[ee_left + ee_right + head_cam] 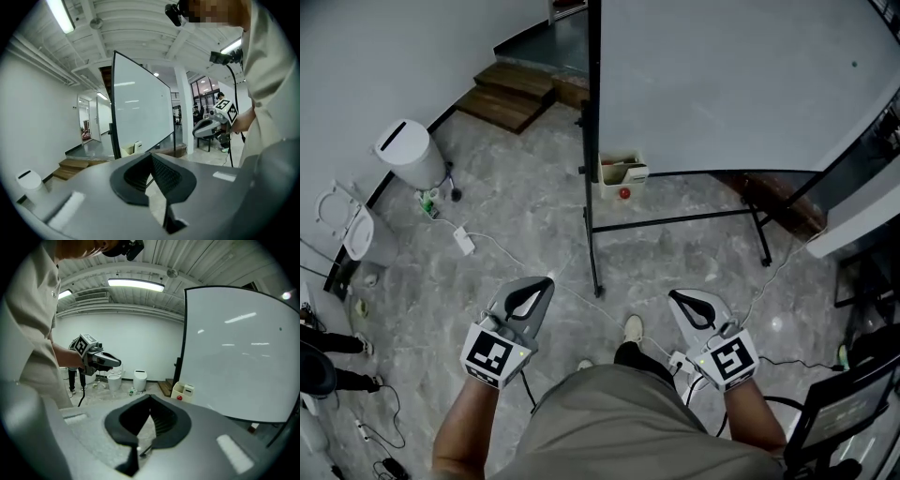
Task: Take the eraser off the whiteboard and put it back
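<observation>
The whiteboard (731, 84) (140, 112) (243, 366) stands on a black wheeled frame ahead of me. A cream box (622, 172) (183, 391) hangs at its lower left corner with a white block in it; whether that block is the eraser I cannot tell. A small red round thing (624, 193) sits just below the box. My left gripper (546, 279) (151, 154) is held low over the floor, jaws shut with nothing between them. My right gripper (672, 293) (150, 396) hangs beside it, also shut and empty. Both are well short of the board.
The board's frame legs (675, 221) reach across the marble floor. A white bin (411, 153), a white toilet-like fixture (347, 225) and a power strip with cable (464, 240) lie to the left. Wooden steps (511, 94) are at the back, a black chair (853, 403) at the right.
</observation>
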Available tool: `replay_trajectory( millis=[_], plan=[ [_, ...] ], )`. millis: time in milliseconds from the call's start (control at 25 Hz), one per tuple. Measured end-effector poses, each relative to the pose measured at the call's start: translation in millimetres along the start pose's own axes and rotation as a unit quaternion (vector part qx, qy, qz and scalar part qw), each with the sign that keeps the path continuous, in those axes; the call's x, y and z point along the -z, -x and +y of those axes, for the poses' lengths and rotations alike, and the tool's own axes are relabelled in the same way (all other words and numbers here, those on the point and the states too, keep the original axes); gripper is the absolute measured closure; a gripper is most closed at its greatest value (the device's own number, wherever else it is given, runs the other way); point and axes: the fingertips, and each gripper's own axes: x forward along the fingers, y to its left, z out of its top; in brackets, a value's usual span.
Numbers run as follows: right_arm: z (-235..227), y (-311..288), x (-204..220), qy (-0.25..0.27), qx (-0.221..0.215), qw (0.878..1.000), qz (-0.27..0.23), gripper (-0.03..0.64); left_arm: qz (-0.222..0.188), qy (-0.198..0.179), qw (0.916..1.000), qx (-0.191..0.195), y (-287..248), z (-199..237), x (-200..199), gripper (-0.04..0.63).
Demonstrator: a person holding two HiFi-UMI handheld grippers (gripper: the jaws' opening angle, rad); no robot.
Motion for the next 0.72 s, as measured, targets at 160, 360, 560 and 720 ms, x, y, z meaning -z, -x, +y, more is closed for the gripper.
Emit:
replay_trajectory(
  millis=[160,360,560,720],
  plan=[
    [51,13,4,-0.010,0.006,1.000,0.008,0.614,-0.009,0.023,0.9996,0.014,45,-23,10,0.589],
    [103,37,11,-0.016,-0.001,1.000,0.022,0.614,-0.020,0.044,0.9938,0.100,80,-84,19,0.589],
    [118,56,4,0.000,-0.011,1.000,0.014,0.614,-0.022,0.029,0.9936,0.106,102,-124,18,0.589],
    [122,83,0,0.012,-0.026,1.000,-0.003,0.614,-0.033,0.068,0.9937,0.083,114,-150,3,0.589]
  ],
)
